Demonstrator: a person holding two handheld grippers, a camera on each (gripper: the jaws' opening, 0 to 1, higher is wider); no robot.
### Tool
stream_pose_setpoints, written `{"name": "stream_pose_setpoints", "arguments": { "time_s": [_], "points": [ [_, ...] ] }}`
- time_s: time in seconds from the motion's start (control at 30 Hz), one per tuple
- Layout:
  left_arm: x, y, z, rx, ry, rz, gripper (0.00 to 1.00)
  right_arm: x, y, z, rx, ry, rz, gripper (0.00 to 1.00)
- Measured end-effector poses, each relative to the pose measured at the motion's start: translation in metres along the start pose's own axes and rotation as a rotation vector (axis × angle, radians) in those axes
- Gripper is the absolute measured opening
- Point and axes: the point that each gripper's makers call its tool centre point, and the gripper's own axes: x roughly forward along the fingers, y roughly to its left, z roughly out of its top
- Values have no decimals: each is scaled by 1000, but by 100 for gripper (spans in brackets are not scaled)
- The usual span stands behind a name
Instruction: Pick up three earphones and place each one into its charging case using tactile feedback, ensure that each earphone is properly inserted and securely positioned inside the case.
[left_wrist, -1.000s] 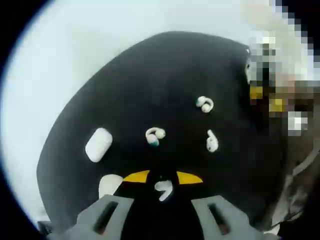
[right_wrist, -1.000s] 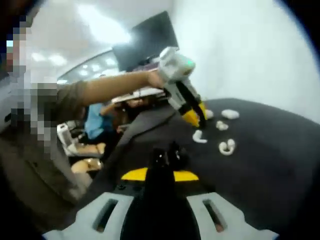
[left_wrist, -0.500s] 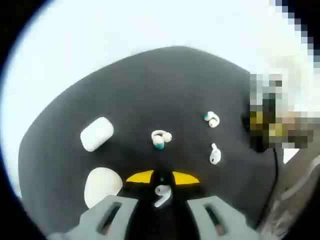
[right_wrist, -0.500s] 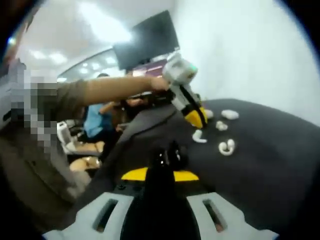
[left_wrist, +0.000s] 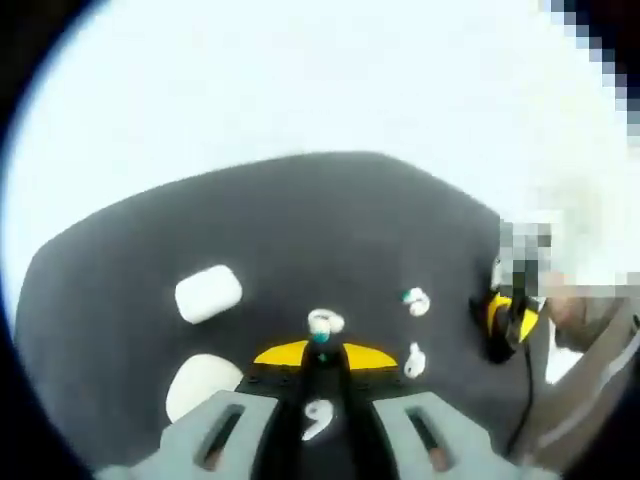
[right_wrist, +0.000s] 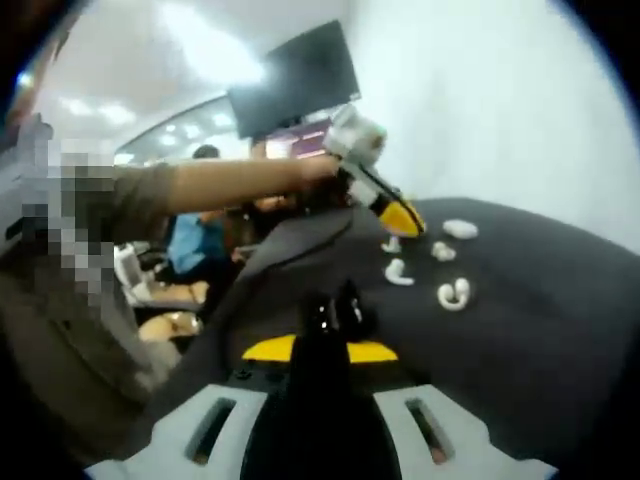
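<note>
Earphone (left_wrist: 317, 420) | clamped between left gripper (left_wrist: 322, 358) jaws | above mat (left_wrist: 300, 230)

Matt black cloth-covered tabletop (left_wrist: 300, 220). Smooth glossy white plastic earphones (left_wrist: 415, 302), same finish on oblong white plastic charging case (left_wrist: 208, 293). Left gripper (left_wrist: 320, 355): matt grey plastic jaws, yellow tips.

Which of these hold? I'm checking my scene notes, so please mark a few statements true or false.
1. The earphones lie on a dark table top. True.
2. The charging case stands open. False: its lid is closed.
3. A dark screen shows in the background of the right gripper view. True.
4. The left gripper lies flat on the table top. False: it is held up above the earphones.
</note>
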Motion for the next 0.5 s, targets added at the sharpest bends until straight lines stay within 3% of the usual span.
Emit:
{"name": "stream_pose_setpoints", "arguments": {
  "time_s": [0.2,0.27,0.37,0.5],
  "points": [
    [-2,-39,19,28,-73,-73,10,0,1,-1,-12,6,-3,18],
    [2,-60,23,8,-95,-125,10,0,6,-2,-77,19,10,18],
    [13,-89,21,11,-80,-171,10,3,21,-3,-143,31,64,18],
    [33,-127,3,-44,-18,-248,10,3,26,-4,-153,34,84,18]
  ]
}}
